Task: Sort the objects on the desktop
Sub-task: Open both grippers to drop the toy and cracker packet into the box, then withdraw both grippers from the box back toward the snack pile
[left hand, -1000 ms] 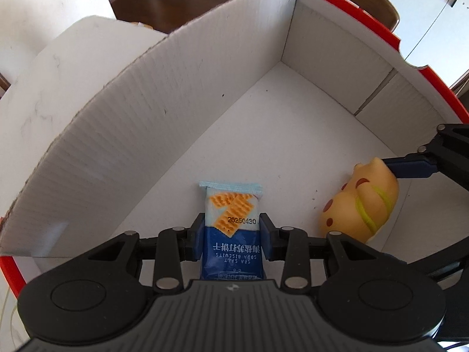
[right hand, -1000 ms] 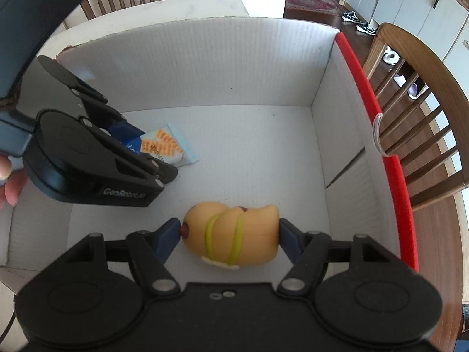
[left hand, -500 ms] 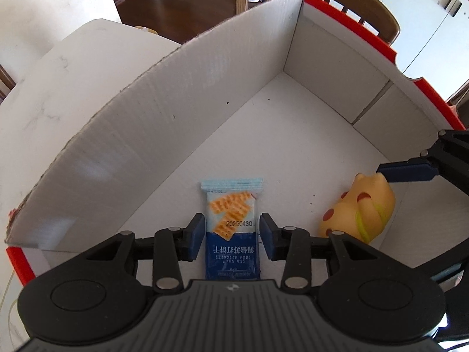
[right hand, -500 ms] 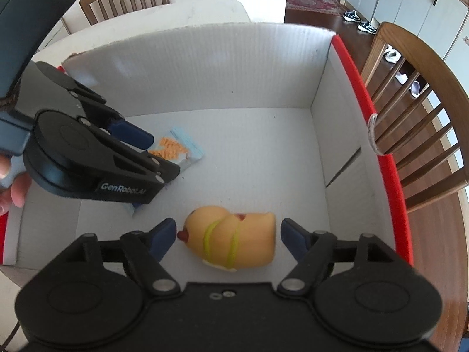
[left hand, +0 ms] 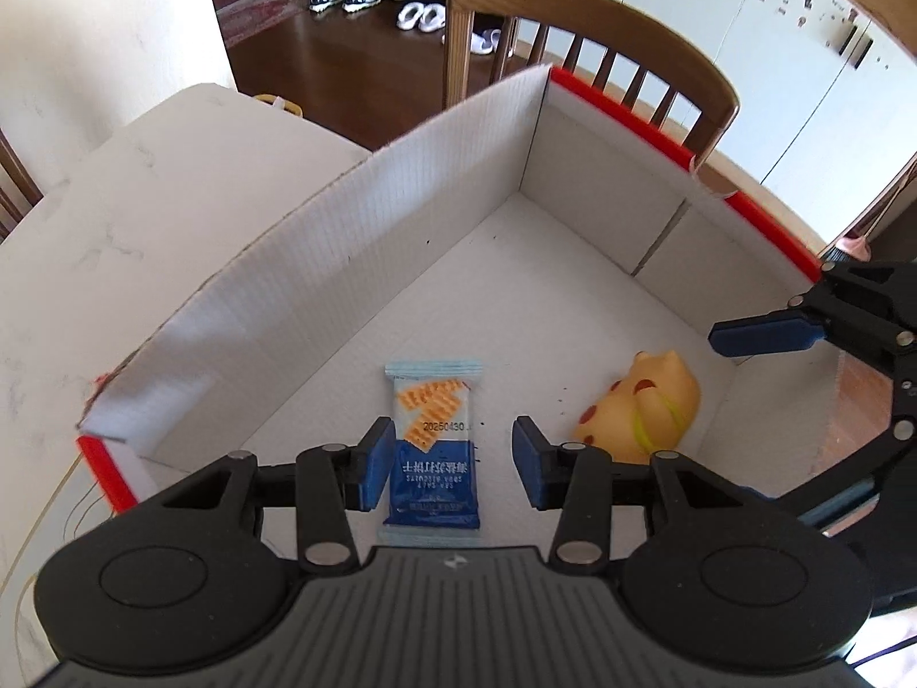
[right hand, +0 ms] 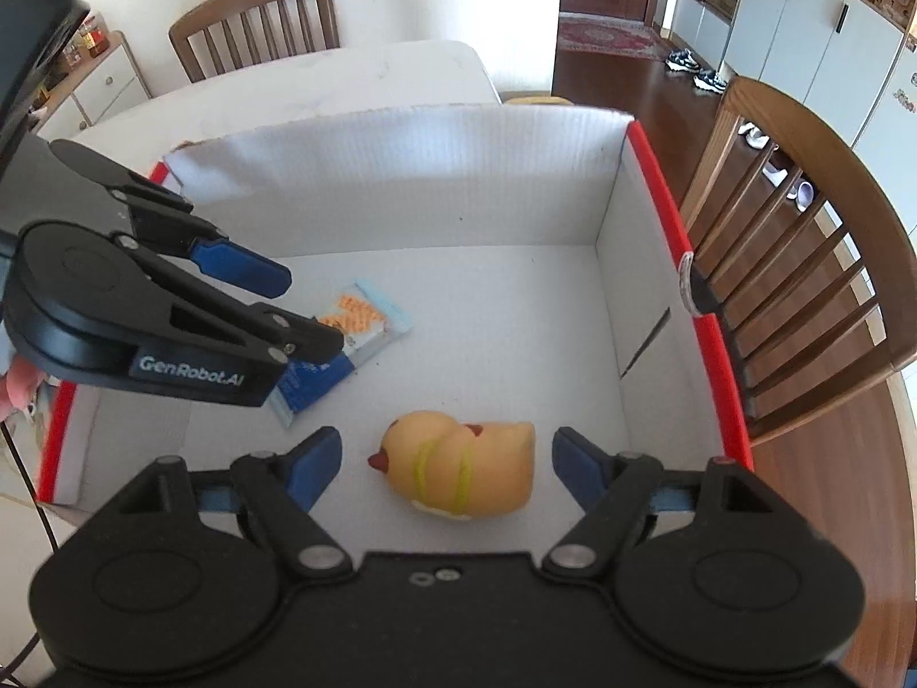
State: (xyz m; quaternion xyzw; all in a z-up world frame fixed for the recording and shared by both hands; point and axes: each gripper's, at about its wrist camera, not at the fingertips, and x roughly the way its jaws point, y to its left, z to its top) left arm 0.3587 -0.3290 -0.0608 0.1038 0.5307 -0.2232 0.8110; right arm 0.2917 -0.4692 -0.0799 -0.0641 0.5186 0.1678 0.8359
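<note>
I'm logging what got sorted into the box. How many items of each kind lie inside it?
Biscuit packet: 1
Yellow duck toy: 1
Total in the cardboard box: 2

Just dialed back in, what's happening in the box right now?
Both items lie on the floor of the box, each let go. The left claw is open above the biscuit packet, its pads clear of it. The right claw is open around the toy duck, which lies on its side, not gripped. Neither claw holds anything.
</note>
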